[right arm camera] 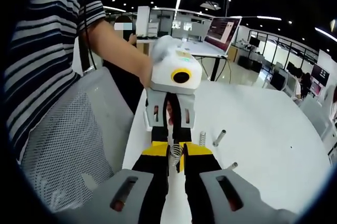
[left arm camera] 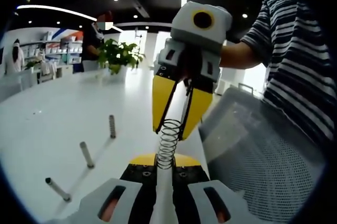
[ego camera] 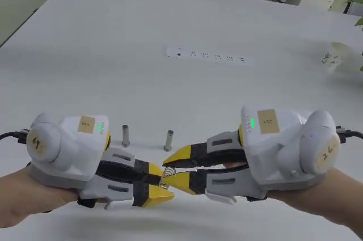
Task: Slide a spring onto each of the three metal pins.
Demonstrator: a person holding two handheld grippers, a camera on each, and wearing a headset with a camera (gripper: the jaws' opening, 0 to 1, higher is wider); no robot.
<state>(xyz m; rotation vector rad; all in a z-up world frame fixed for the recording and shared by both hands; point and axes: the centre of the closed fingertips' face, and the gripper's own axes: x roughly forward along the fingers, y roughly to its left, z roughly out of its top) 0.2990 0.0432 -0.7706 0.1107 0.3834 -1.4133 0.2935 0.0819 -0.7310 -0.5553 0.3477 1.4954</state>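
The left gripper (ego camera: 156,186) is clamped on one end of a coil spring (left arm camera: 168,144). The right gripper (ego camera: 172,172) has its yellow tips either side of the other end, and I cannot tell whether they press. From the spring, one metal pin (ego camera: 168,139) stands upright at 12 o'clock on the table, a second pin (ego camera: 125,135) at 10, and a power strip (ego camera: 207,56) lies far off at 1.

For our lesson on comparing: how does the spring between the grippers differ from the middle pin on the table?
The spring is an open wire coil; the middle pin is a smooth solid rod. The spring is held by the left gripper; the pin stands on the table, untouched. Both are slim and grey.
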